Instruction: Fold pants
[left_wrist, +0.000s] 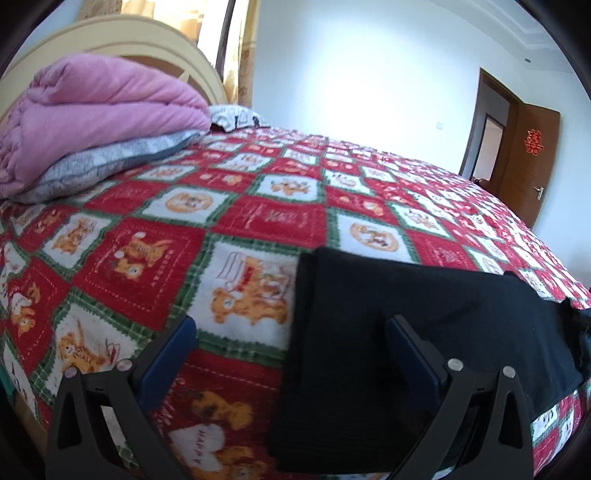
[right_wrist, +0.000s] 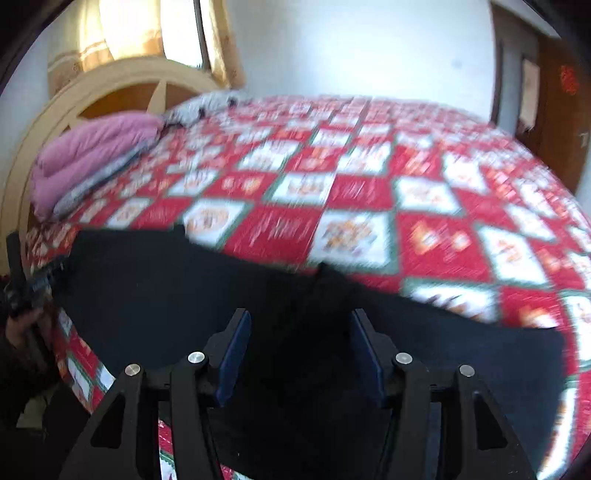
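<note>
Black pants (left_wrist: 406, 332) lie flat on the red patterned bedspread (left_wrist: 229, 206) near the bed's front edge. My left gripper (left_wrist: 291, 325) is open and empty, just above the pants' left end, its right finger over the black cloth. In the right wrist view the pants (right_wrist: 177, 295) spread across the lower frame. My right gripper (right_wrist: 299, 332) is open and empty, hovering over the middle of the pants. This view is blurred by motion. The other gripper (right_wrist: 33, 288) shows at the left edge.
A folded pink quilt (left_wrist: 96, 107) on a grey one (left_wrist: 103, 162) sits by the cream headboard (left_wrist: 122, 37). A pillow (left_wrist: 236, 116) lies behind it. A brown door (left_wrist: 528, 155) stands open at the far right. The bedspread (right_wrist: 351, 192) stretches beyond the pants.
</note>
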